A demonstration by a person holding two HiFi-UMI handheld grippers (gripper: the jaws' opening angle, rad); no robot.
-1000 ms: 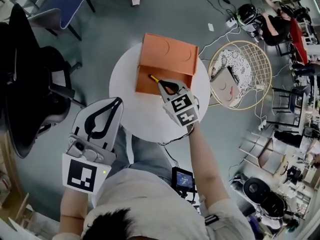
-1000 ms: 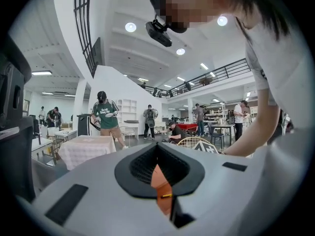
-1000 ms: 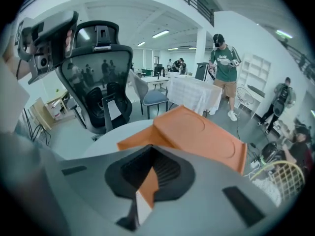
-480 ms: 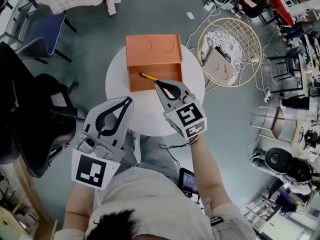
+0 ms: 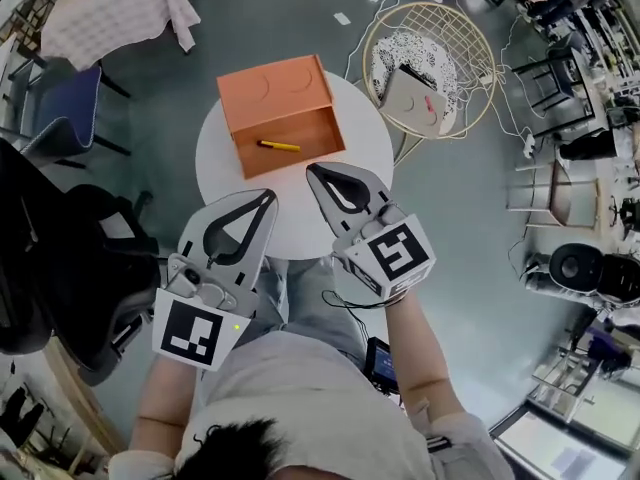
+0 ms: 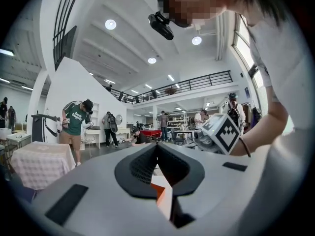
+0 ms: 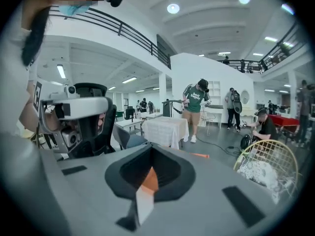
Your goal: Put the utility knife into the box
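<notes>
The yellow and black utility knife (image 5: 278, 146) lies inside the open orange box (image 5: 290, 128), whose lid (image 5: 274, 91) is folded back on the round white table (image 5: 360, 148). My right gripper (image 5: 312, 171) is shut and empty, its tips over the table just short of the box's near edge. My left gripper (image 5: 268, 194) is also shut and empty, near the table's front edge, beside the right one. In the left gripper view the jaws (image 6: 157, 144) meet, and a sliver of orange box (image 6: 158, 193) shows through them. The right gripper view shows its jaws (image 7: 150, 147) together.
A round wire chair with cushions (image 5: 425, 58) stands right of the table. A black office chair (image 5: 60, 258) is at the left, with a blue chair (image 5: 60, 118) and a cloth-covered table (image 5: 110, 8) behind it. Cables lie on the floor. People (image 7: 197, 109) stand in the hall.
The right gripper has let go of the knife, which now lies in the box, and has pulled back toward me. The left gripper has come up beside it.
</notes>
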